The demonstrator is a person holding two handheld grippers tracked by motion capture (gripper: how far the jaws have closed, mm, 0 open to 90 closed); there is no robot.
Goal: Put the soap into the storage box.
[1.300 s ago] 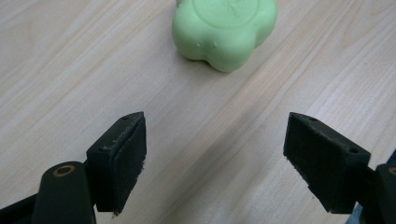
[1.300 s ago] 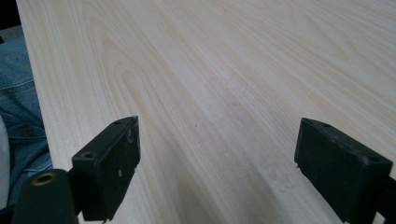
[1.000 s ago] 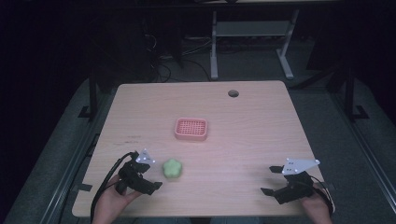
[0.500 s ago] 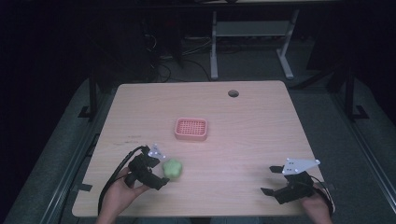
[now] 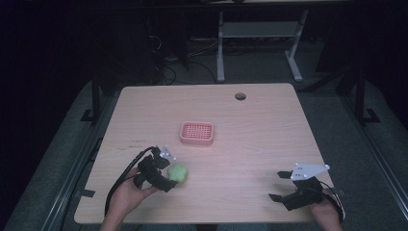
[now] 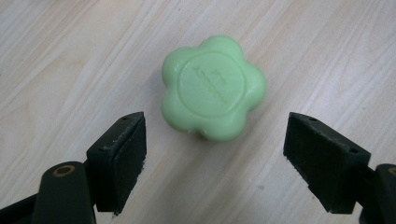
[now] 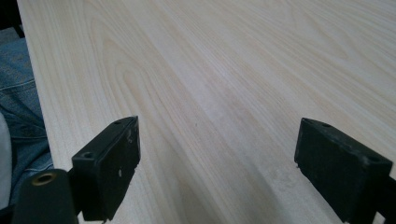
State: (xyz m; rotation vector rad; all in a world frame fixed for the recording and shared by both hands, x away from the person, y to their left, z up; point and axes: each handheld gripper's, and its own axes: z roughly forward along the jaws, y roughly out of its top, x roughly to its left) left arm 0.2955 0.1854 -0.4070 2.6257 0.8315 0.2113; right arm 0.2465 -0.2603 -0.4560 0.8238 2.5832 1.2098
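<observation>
The left gripper [image 6: 212,140] hangs over the green flower-shaped soap [image 6: 213,87], its jaws spread wide and gripping nothing; the soap lies flat on the wooden table [image 5: 269,130], just ahead of the gap between them, near the table's front left. A pink basket [image 5: 197,133] sits behind it. The right gripper [image 7: 217,158] rests wide open and empty over bare wood at the front right

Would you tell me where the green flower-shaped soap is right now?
The green soap lies on the table at front left, just ahead of the open left gripper and nearer the person than the pink tray.
</observation>
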